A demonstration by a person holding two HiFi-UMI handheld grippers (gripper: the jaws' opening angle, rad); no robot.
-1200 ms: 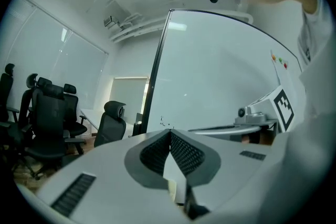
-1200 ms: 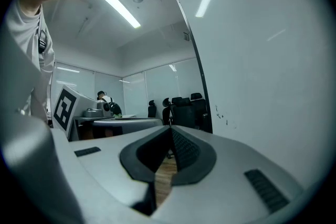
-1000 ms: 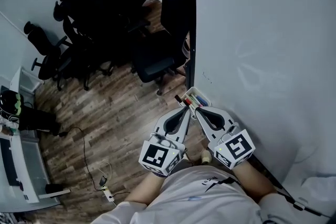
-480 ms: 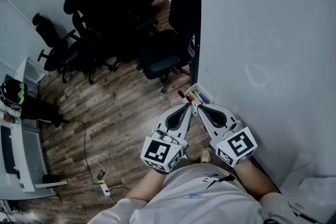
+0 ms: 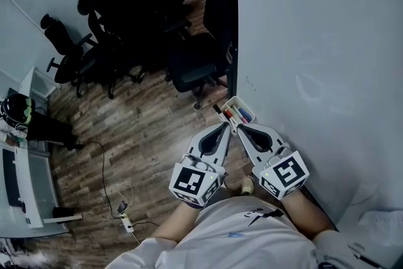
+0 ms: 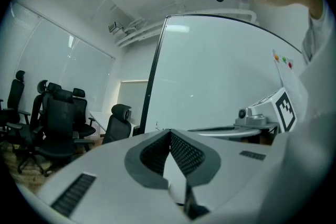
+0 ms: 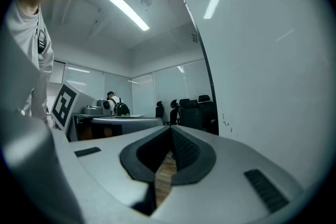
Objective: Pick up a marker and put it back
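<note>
Jaws of my left gripper are pressed together at the tips, with nothing between the ribbed dark pads. My right gripper is the same: its jaws meet at the tip and hold nothing, and only a sliver of wooden floor shows through the hollow behind them. Both tools point level.

From the head view, the two grippers lie side by side in front of my body and angle inward, so that their tips nearly meet. Each carries its cube of square markers at the back, near my wrists.

Just ahead of the tips is a small white tray fixed low against the whiteboard. The markers lie in it side by side; I can make out dark, red, green and blue ones. None is lifted out. I cannot tell whether the gripper tips touch the near end of the tray.

The whiteboard fills the right of the head view, with faint wiped traces on it. Beyond its dark edge, a cluster of black office chairs stands on the wooden floor. To the left, a thin cable trails across the boards
</note>
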